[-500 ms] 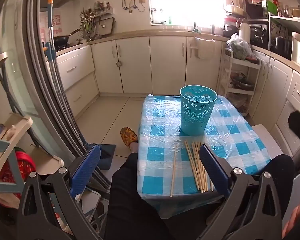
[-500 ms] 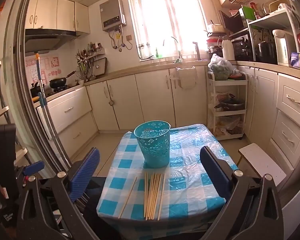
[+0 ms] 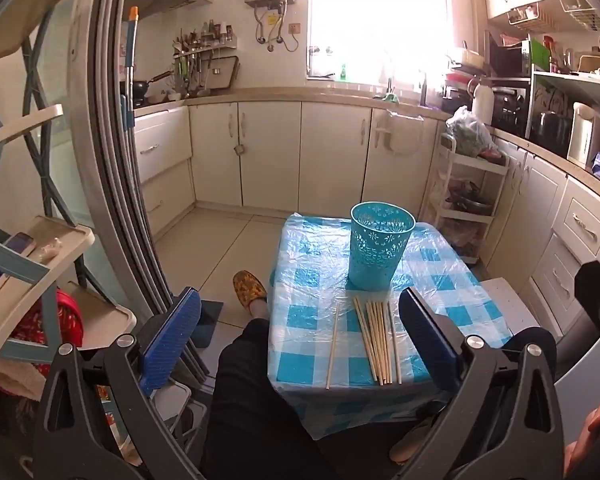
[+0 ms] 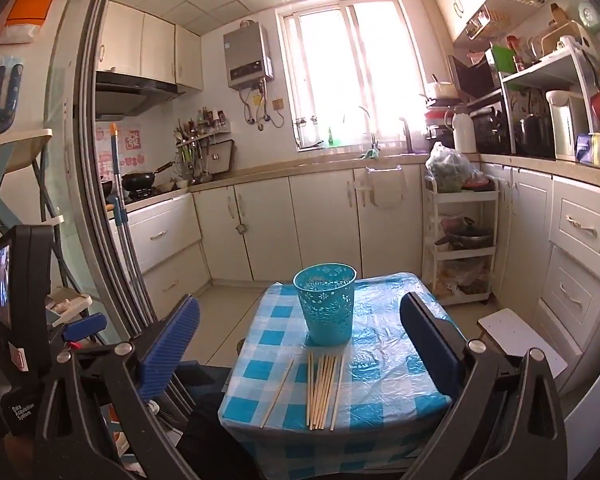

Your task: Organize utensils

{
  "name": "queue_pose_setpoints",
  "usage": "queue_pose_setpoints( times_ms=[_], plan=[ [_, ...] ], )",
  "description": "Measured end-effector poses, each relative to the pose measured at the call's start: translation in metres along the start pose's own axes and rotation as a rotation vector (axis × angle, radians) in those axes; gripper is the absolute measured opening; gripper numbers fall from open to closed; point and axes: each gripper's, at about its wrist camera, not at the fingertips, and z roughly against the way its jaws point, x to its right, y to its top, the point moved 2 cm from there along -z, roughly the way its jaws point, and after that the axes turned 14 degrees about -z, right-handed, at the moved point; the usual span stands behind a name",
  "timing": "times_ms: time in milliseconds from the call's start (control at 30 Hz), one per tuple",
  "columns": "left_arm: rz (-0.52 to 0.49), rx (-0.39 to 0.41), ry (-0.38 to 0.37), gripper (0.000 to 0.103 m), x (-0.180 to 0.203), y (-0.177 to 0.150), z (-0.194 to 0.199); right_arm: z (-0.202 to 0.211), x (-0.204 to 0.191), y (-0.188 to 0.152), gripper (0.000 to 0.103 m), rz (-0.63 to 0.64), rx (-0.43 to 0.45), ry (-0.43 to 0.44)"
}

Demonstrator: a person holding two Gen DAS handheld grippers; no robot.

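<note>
Several wooden chopsticks lie side by side on a small table with a blue-and-white checked cloth; one lone chopstick rests apart to their left. Behind them stands an upright teal perforated holder. My left gripper is open, held above the table's near edge with nothing between its blue pads. My right gripper is open too, hovering short of the table, empty.
A person's dark-clad legs and a yellow slipper sit left of the table. A white rolling cart stands at the right, a sliding door frame at the left, cabinets behind. A white stool is beside the table.
Both cameras have tilted upward and pulled back slightly, so the table sits lower in both views. The chopsticks and holder have not moved.
</note>
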Motion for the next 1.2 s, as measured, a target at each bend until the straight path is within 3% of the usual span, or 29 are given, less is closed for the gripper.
queue_pose_setpoints(
  times_ms=[400,1200],
  plan=[
    [-0.019,0.034,0.014,0.095,0.002,0.016,0.022,0.016,-0.002,0.003,0.096,-0.006,0.038,0.019],
    [-0.009,0.041,0.002,0.095,0.005,0.016,0.024,0.019,-0.003,0.001,0.096,0.001,0.04,0.025]
  ],
)
